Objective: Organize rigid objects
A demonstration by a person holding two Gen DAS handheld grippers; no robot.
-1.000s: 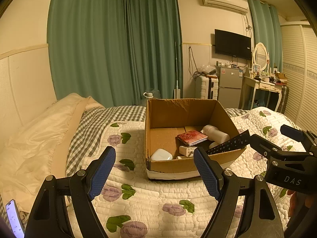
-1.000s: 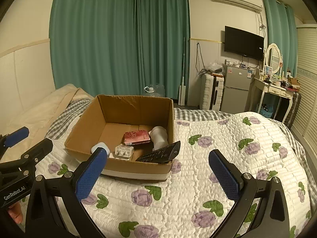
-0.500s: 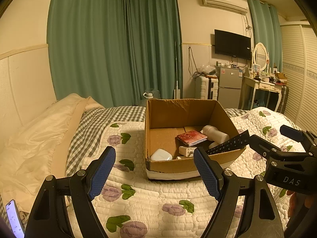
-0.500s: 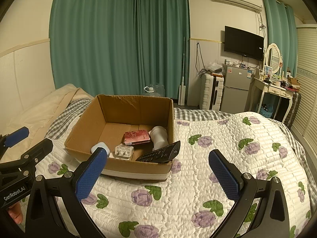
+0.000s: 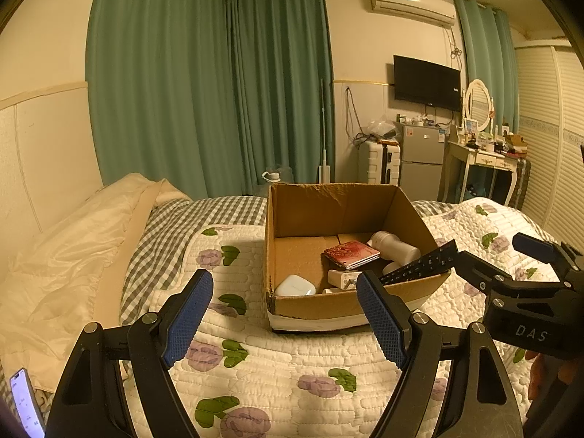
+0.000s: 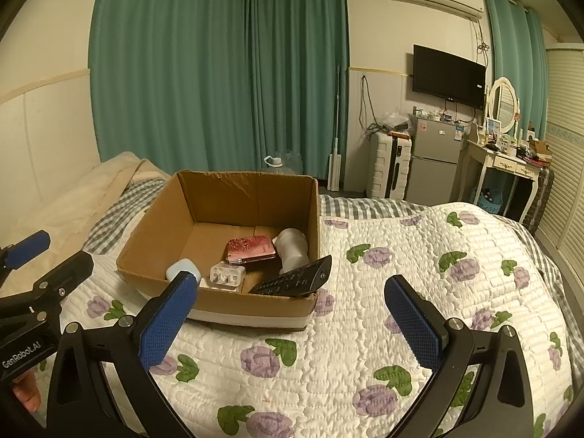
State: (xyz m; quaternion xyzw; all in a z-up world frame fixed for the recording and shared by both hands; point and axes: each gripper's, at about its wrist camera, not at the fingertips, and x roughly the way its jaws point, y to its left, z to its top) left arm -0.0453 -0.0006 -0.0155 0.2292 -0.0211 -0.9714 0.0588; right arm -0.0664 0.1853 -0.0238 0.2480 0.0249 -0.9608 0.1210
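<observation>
Left gripper [image 5: 284,314] and right gripper [image 6: 292,323] side by side, fingers apart, apparently holding nothing.

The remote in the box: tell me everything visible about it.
The remote is a long, slim black bar, plastic by the look, with rows of small buttons facing up and a small round mark near its rounded end. It lies tilted in the near right corner of the cardboard box, its rounded end propped on the rim and poking slightly past it, the other end down inside. It sits by the white bottle; whether they touch is unclear. Neither gripper touches it.
</observation>
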